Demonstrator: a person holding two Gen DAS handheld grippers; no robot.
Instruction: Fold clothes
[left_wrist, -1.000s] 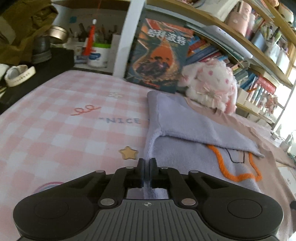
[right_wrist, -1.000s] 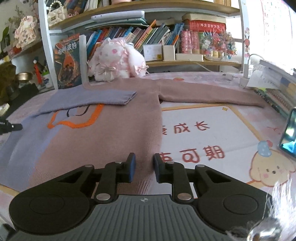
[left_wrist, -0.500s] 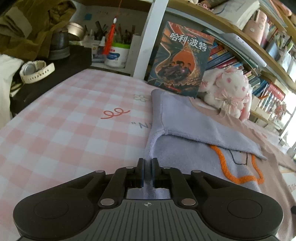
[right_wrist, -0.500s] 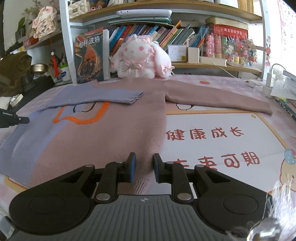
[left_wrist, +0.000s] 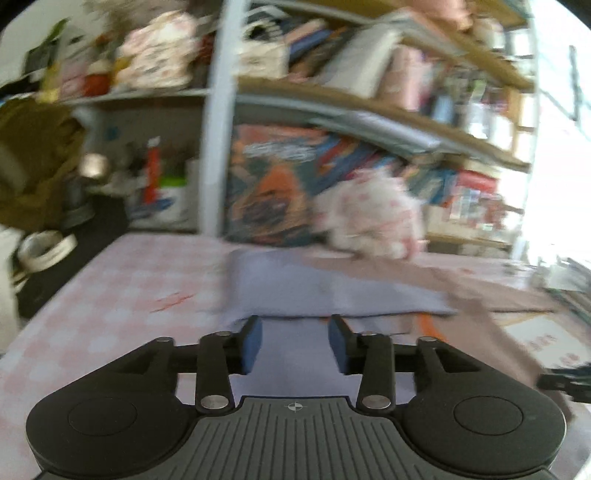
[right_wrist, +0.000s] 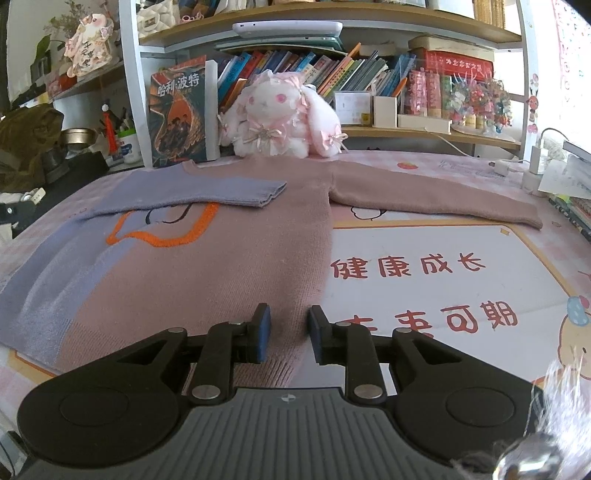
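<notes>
A pink and lavender sweater (right_wrist: 221, 266) with an orange outline lies flat on the table. Its lavender sleeve (right_wrist: 199, 192) is folded across the chest, and its pink sleeve (right_wrist: 424, 199) stretches out to the right. My left gripper (left_wrist: 295, 343) hovers above the lavender sleeve (left_wrist: 325, 291) in a motion-blurred view. Its jaws are opening, with nothing between them. My right gripper (right_wrist: 289, 332) sits low over the sweater's near hem. Its jaws are opening a little, and the pads do not press the knit seen in the narrow gap.
A plush rabbit (right_wrist: 280, 114) and an upright book (right_wrist: 177, 110) stand at the table's back, under crowded shelves. A printed mat (right_wrist: 424, 266) with red characters lies right of the sweater. Chargers (right_wrist: 535, 162) and papers sit at the far right. A watch (left_wrist: 44, 247) lies at the left.
My left gripper let go of the lavender edge, opened wide, lifted and swung, blurring its view. My right gripper's jaws widened slightly after moving during the first half second.
</notes>
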